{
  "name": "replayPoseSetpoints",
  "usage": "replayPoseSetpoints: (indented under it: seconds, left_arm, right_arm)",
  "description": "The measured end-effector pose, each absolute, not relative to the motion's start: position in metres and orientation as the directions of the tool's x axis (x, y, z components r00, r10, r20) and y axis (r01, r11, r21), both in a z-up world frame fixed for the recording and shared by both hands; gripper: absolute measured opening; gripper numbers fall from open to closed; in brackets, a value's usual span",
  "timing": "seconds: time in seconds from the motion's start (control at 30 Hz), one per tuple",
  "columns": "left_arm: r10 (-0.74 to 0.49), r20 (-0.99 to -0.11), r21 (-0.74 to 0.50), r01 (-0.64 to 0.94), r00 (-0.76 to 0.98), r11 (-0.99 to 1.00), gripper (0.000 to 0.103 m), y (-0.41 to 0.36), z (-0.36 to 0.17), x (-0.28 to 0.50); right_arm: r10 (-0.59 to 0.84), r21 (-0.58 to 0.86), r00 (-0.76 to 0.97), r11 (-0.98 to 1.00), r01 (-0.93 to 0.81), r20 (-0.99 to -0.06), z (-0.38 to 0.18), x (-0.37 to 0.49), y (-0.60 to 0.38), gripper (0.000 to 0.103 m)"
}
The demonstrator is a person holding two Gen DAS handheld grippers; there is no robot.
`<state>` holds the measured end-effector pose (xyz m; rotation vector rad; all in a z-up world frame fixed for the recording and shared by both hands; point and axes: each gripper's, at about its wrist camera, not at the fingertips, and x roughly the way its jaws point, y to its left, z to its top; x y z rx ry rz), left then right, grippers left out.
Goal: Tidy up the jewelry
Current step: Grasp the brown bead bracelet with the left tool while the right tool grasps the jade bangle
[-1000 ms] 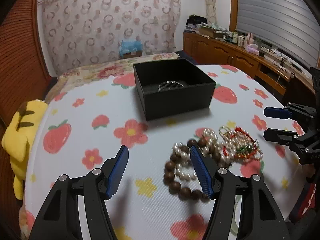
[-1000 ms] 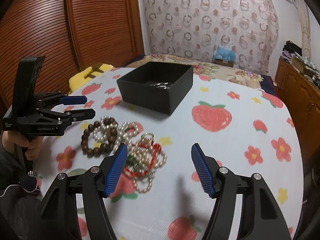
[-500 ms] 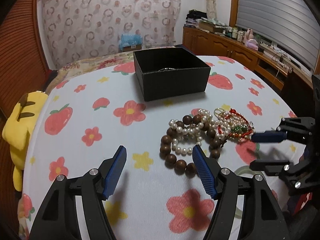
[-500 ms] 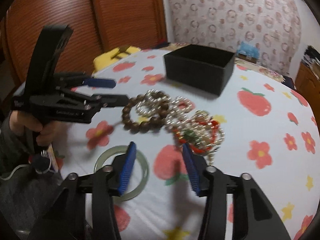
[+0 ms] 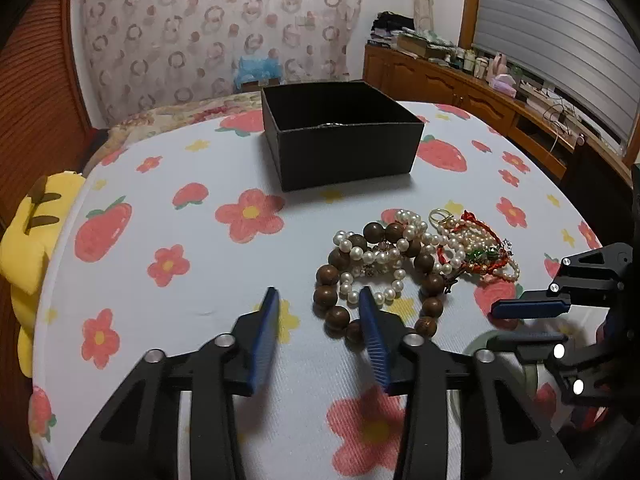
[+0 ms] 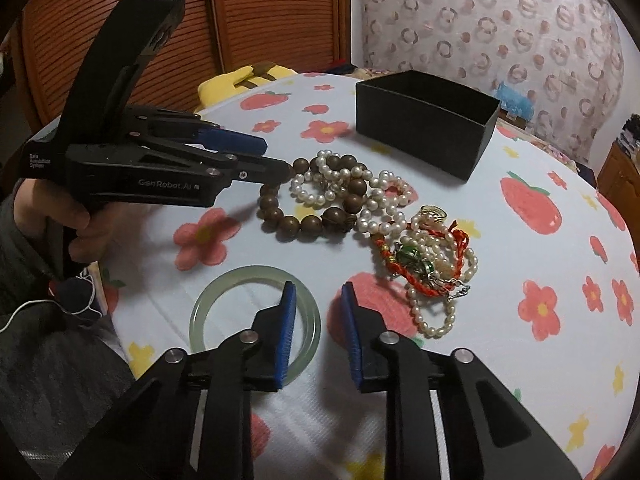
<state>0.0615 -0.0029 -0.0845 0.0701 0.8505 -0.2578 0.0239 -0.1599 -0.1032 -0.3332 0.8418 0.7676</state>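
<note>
The counter [image 5: 168,320], draped in a white cloth printed with strawberries and flowers, fills both views. Toward its far side sits an open black box [image 5: 344,136]; only the left wrist view looks over the rim far enough to catch a glint of something silver inside, while the right wrist view shows just its outer walls [image 6: 424,136].

The left tongs [image 5: 320,300] hang above the cloth with a gap between the blue pads, holding nothing, their right pad close to the wooden bead bracelet [image 5: 332,292]. The right wrist view sees these tongs from the side [image 6: 272,158], a hand [image 6: 80,216] wrapped round the grip.

The right tongs [image 6: 318,292] are also parted and hold nothing, poised just over the rim of a pale green bangle [image 6: 208,300]. From the left wrist view that bangle is mostly hidden behind the tongs.

The rest of the jewelry lies heaped mid-counter: wooden beads tangled with pearl strands [image 6: 380,200], then a red cord bracelet [image 6: 420,276] with a green charm [image 6: 412,258], and a small gold ring [image 6: 434,212].
</note>
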Motion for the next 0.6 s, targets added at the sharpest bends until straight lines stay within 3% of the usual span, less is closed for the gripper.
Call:
replayPoseSetpoints:
  seconds: [0.07,0.43,0.6]
  left_arm:
    - [-0.197,-0.754,-0.04,0.256,0.626,0.966,0.029,-0.004,-0.086,0.063]
    - [-0.173,-0.765,-0.017,0.249,0.621,0.968,0.025,-0.009,-0.09,0.074]
    - [-0.164,-0.765,-0.001,0.254,0.622,0.967,0.012,-0.01,-0.09,0.074]
  right_arm:
    - [0.464,0.019,0.439,0.704,-0.71,-0.77,-0.103,0.027,-0.162,0.01]
    - [0.449,0.02,0.474,0.741,-0.671,-0.758,-0.106,0.033,-0.169,0.009]
    - [0.455,0.033,0.467,0.742,-0.67,-0.758,-0.105,0.033,-0.168,0.009]
